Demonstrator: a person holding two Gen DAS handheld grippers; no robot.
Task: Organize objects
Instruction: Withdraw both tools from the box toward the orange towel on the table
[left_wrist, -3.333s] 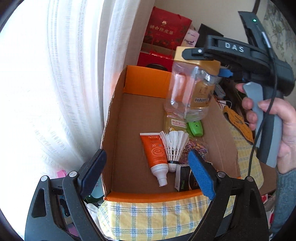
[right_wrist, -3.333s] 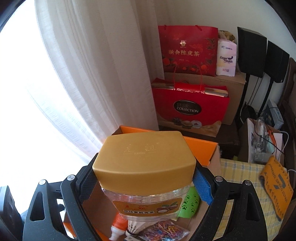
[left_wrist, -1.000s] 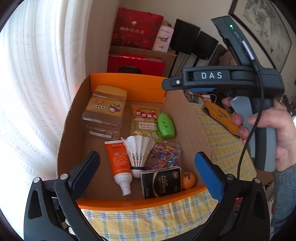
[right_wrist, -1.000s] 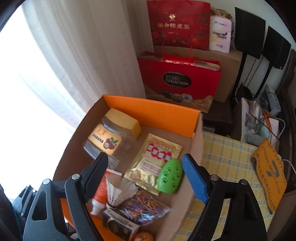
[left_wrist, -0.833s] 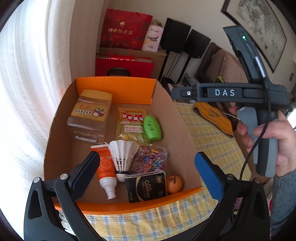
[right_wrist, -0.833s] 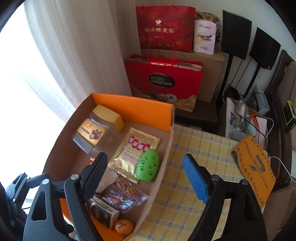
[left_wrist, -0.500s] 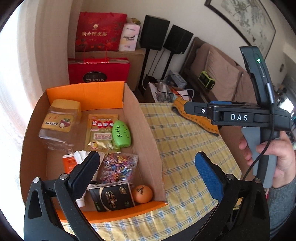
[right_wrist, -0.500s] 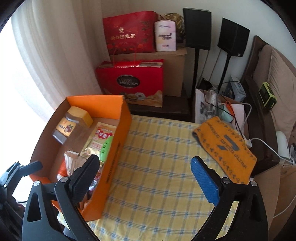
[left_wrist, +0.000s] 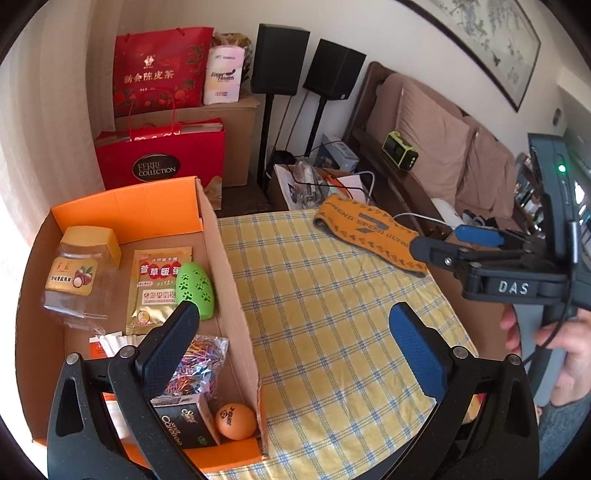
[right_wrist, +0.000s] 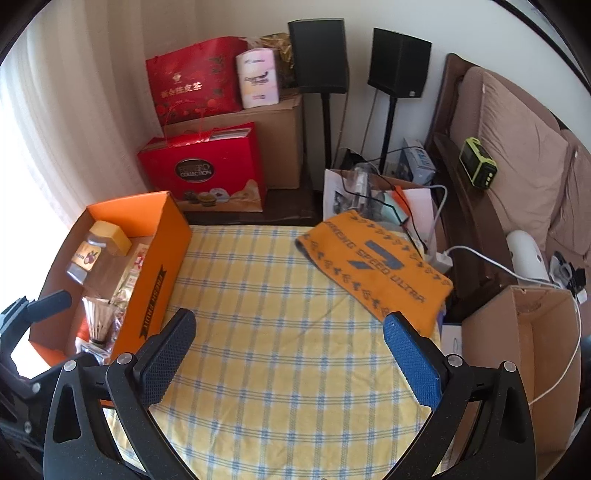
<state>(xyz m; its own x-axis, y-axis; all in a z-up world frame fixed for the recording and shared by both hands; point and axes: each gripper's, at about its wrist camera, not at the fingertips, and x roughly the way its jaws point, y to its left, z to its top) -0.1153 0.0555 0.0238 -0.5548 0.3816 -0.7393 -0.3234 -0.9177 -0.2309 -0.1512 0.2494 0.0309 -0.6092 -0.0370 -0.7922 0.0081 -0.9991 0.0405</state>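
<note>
Grippers over a table (right_wrist: 280, 369) covered in yellow checked cloth. Right gripper (right_wrist: 288, 354): jaws still spreading, nothing between them; three seconds earlier they clamped the gold-lidded clear jar (left_wrist: 79, 271), which now lies on its side in the far left corner of the orange cardboard box (left_wrist: 162, 201). Left gripper (left_wrist: 291, 350): jaws released and empty, as in every earlier frame. Both views have swung away from the box interior toward the bare cloth, so the box now sits at the left edge of each view.

Box contents, unchanged over the last second: gold sachet (left_wrist: 157, 284) beside the jar; green paw-print case (left_wrist: 195, 288) lying on the sachet's right edge; bag of coloured clips (left_wrist: 197, 363) nearer the camera; black carton (left_wrist: 181, 421) and orange ball (left_wrist: 235, 421) at the near wall; shuttlecock (right_wrist: 98, 317) and orange tube (left_wrist: 96, 349) partly hidden behind the left gripper's finger.

Orange towel (right_wrist: 376, 269) lies at the table's far right corner. A hand (left_wrist: 554, 339) holds the right gripper's handle.
</note>
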